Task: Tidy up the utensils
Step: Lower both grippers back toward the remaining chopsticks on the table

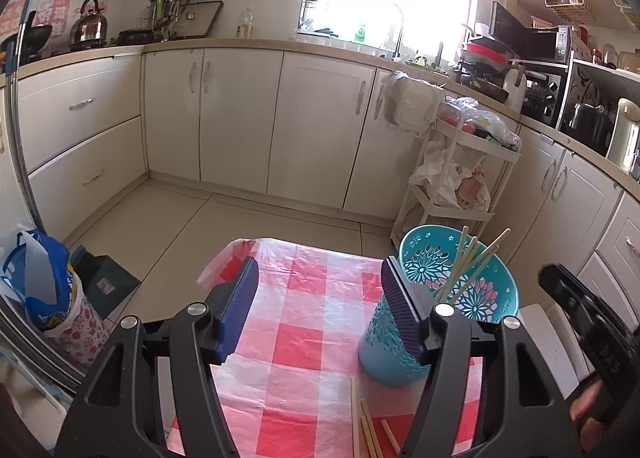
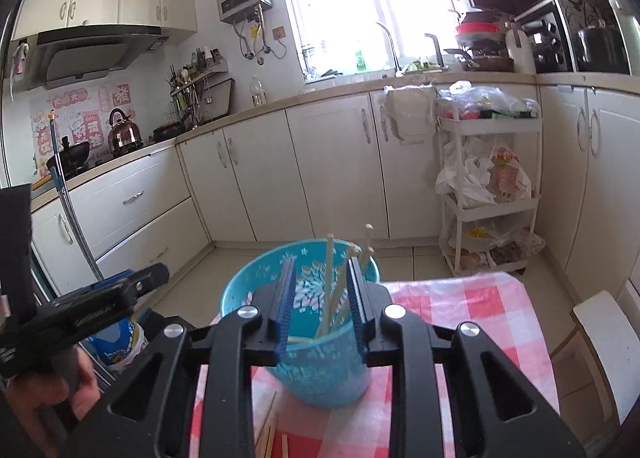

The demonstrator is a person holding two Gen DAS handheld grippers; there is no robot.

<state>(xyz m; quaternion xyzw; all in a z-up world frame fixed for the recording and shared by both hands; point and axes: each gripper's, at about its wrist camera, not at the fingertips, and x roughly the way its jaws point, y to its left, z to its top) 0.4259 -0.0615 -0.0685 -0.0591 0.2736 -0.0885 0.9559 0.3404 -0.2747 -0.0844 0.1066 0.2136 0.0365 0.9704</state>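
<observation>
A teal perforated utensil holder [image 1: 472,298] stands on the red-and-white checked tablecloth [image 1: 312,338], with several pale chopsticks [image 1: 468,262] standing in it. More loose chopsticks [image 1: 366,430] lie on the cloth in front of it. My left gripper [image 1: 320,306] is open and empty, left of the holder, its right finger in front of the holder's side. In the right wrist view my right gripper [image 2: 322,290] is open above the holder [image 2: 320,362], its blue pads either side of the standing chopsticks [image 2: 330,282]; nothing is pinched. Loose chopsticks [image 2: 268,434] lie below.
A white tiered cart [image 2: 488,194] with bags stands beyond the table. A white chair [image 2: 600,346] is at the right. Cream cabinets [image 1: 240,118] line the walls. A blue-bagged bin [image 1: 48,290] sits on the floor at the left. The right gripper's body [image 1: 592,322] shows in the left wrist view.
</observation>
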